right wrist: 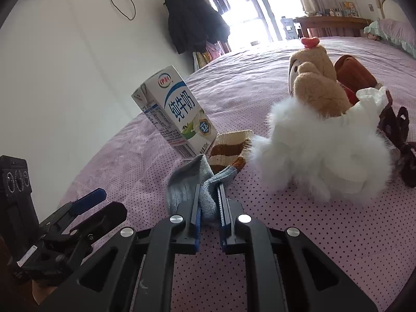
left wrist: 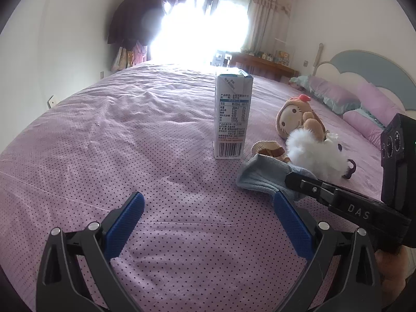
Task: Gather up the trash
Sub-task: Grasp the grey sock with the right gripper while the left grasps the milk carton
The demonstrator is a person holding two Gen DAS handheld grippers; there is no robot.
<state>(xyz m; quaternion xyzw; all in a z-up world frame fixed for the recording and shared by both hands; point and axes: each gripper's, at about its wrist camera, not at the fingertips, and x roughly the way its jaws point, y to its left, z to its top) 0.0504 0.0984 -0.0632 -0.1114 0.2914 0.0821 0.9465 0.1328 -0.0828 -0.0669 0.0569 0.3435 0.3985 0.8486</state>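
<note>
A white and blue milk carton (left wrist: 232, 115) stands upright on the pink dotted bedspread (left wrist: 117, 143); it also shows in the right wrist view (right wrist: 176, 114). My right gripper (right wrist: 208, 189) is shut on a grey-blue sock (right wrist: 189, 184), seen in the left wrist view (left wrist: 262, 175) lying in front of the carton. My left gripper (left wrist: 208, 205) is open and empty, low over the bed, short of the carton. A crumpled white tissue (right wrist: 369, 98) sits behind the white fluffy toy (right wrist: 319, 150).
A brown and cream striped sock (right wrist: 231, 150) lies next to the carton. A plush doll (left wrist: 299, 119) and a dark hair clip (right wrist: 400, 140) lie to the right. Pillows (left wrist: 364, 98) and a headboard (left wrist: 364, 62) are at far right. A wall runs along the bed's left side.
</note>
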